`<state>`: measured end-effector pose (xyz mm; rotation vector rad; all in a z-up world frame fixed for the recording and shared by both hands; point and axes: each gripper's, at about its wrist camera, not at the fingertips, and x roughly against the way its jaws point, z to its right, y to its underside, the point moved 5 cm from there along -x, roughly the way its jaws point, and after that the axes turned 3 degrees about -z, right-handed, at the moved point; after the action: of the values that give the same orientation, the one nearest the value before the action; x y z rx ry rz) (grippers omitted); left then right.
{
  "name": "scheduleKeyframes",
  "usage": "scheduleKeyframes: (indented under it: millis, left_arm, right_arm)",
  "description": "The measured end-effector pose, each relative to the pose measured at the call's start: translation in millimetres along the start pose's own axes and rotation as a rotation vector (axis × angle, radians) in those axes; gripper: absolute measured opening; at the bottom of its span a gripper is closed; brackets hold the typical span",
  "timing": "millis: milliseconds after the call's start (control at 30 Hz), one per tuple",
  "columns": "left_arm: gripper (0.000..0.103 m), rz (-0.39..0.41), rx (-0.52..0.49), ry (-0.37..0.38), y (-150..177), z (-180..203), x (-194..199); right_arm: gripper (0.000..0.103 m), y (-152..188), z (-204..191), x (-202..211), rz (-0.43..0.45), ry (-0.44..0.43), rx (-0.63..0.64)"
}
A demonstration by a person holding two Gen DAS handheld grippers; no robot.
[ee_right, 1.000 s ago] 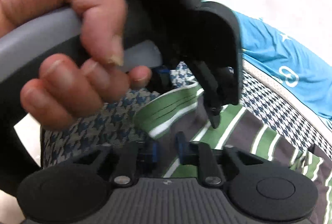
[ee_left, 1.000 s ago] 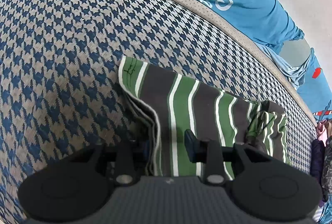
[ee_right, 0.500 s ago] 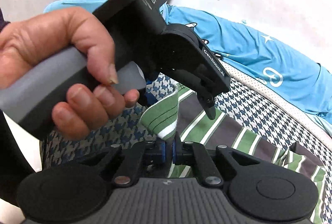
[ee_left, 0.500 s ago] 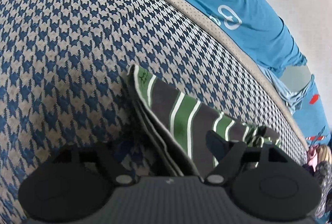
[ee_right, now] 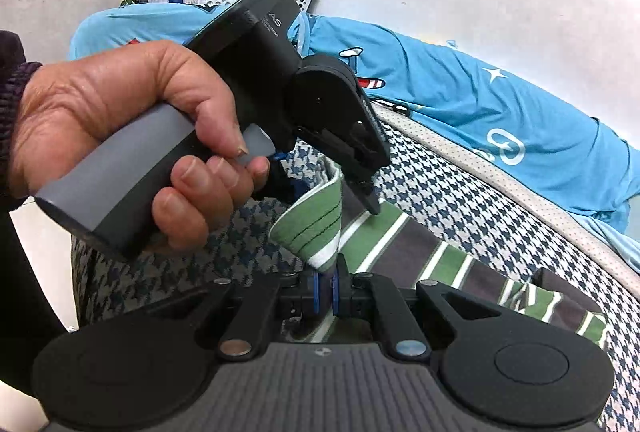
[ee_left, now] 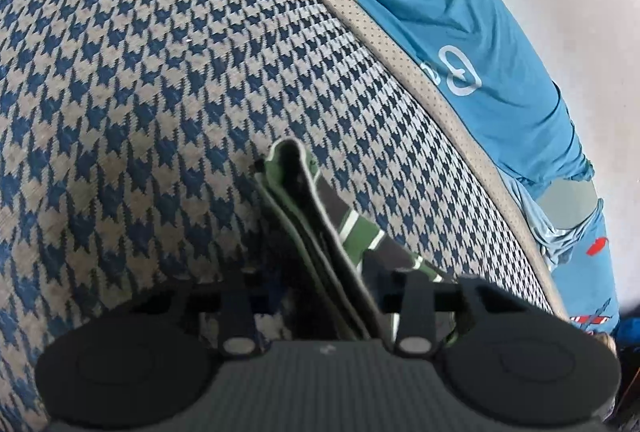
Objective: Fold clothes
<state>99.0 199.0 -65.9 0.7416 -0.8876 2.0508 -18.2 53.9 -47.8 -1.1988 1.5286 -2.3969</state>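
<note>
Presently, the striped garment, green, grey and white, lies on the houndstooth cushion, with its near-left corner lifted off the surface. The right gripper is clenched on that corner; its blue pads pinch a white-edged green fold. The left gripper, held in the person's left hand, is seen from the right wrist view with its far finger resting on a green stripe and its other finger hidden behind the raised corner. In the left wrist view the stacked layers run up between widely spread fingers, so this claw appears released around the cloth, not gripping it.

Risks, as judged:
- The right pinch takes only the tip of the corner; a pull could slip it free and drop the fold.
- The layers stand edge-on and loosely stacked; with the left claw unclosed, they could splay or slide apart when carried over.
- The far-right end of the garment is bunched; a fold made over it would set unevenly.

Markings: the left gripper's body carries white lettering, too small and foreshortened to read reliably. The blue printed sheet behind the cushion shows white stars and a rounded white figure, not legible as a word.
</note>
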Motion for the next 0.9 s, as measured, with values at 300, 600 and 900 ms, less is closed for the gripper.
scheduleKeyframes:
  millis: [300, 600, 900]
  left_arm:
    - [0.016, 0.082, -0.008, 0.074, -2.6, 26.4, 5.1]
    - [0.011, 0.118, -0.07, 0.146, 3.3, 64.0, 0.1]
    - [0.011, 0.107, -0.14, 0.241, 16.5, 106.7, -11.0]
  right_arm:
    - [0.007, 4.7, 17.9, 11.5, 0.005, 0.029, -0.012]
    - [0.007, 7.1, 38.1, 32.0, 0.03, 0.083, -0.03]
    - [0.007, 15.6, 65.9, 58.2, 0.048, 0.158, -0.062]
